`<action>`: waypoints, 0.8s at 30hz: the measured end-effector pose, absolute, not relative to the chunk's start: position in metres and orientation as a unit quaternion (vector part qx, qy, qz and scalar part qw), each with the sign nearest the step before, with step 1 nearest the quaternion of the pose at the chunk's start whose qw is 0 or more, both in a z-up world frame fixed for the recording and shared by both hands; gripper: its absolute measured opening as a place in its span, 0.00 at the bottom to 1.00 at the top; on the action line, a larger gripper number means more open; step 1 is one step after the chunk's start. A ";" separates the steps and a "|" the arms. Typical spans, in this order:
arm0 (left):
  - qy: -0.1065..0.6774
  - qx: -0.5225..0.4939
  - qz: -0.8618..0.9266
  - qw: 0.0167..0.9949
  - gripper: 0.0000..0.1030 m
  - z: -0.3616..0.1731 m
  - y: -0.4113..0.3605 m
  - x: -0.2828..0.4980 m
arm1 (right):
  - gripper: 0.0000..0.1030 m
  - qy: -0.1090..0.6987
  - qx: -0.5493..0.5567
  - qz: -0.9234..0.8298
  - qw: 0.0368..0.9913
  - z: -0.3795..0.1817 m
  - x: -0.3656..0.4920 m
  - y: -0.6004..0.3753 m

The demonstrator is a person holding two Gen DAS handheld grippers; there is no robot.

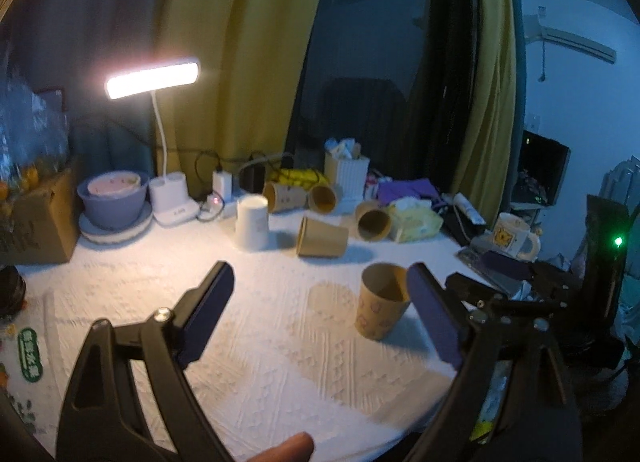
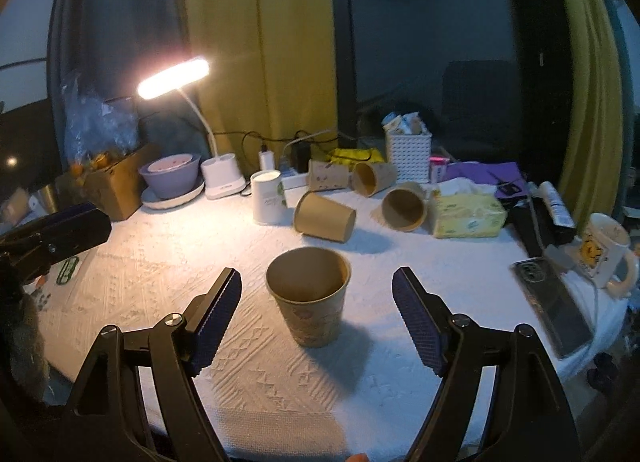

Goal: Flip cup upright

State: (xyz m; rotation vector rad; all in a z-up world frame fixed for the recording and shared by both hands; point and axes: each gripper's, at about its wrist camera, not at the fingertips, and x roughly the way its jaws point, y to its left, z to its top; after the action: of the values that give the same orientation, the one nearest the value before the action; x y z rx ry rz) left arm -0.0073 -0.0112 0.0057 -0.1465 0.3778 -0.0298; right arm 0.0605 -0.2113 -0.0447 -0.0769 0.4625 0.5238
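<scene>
A brown paper cup [image 2: 310, 298] stands upright, mouth up, on the white tablecloth [image 2: 160, 262]. My right gripper [image 2: 318, 290] is open; its fingers stand either side of the cup without touching it. The same cup [image 1: 382, 302] shows in the left wrist view, just left of my left gripper's right finger. My left gripper [image 1: 320, 282] is open and empty, the cup off to its right. Several other brown cups lie on their sides further back: one plain [image 2: 324, 218], one with its mouth toward me [image 2: 404, 208], and two by the basket [image 2: 374, 176].
A lit desk lamp [image 2: 176, 76] stands at the back left beside a purple bowl [image 2: 170, 174] and a white upside-down cup [image 2: 268, 198]. A tissue pack [image 2: 468, 214], white basket [image 2: 408, 150], mug [image 2: 604, 254] and phone [image 2: 552, 302] sit at right. A cardboard box [image 2: 116, 182] is at left.
</scene>
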 end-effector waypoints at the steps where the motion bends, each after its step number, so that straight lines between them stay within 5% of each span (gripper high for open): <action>1: 0.181 -0.071 -0.015 0.981 0.87 0.008 -0.012 -0.010 | 0.78 0.221 -0.040 0.252 0.941 -0.040 0.057 -0.212; 24: 0.141 -0.030 -0.010 0.990 0.87 0.044 -0.036 -0.034 | 0.78 0.198 -0.022 0.199 0.960 0.016 0.022 -0.234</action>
State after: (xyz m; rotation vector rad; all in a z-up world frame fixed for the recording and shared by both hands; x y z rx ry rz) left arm -0.0336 -0.0360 0.0436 -0.0597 0.2829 -0.0201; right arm 0.0220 -0.2337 0.0156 -0.0451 0.4005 0.4042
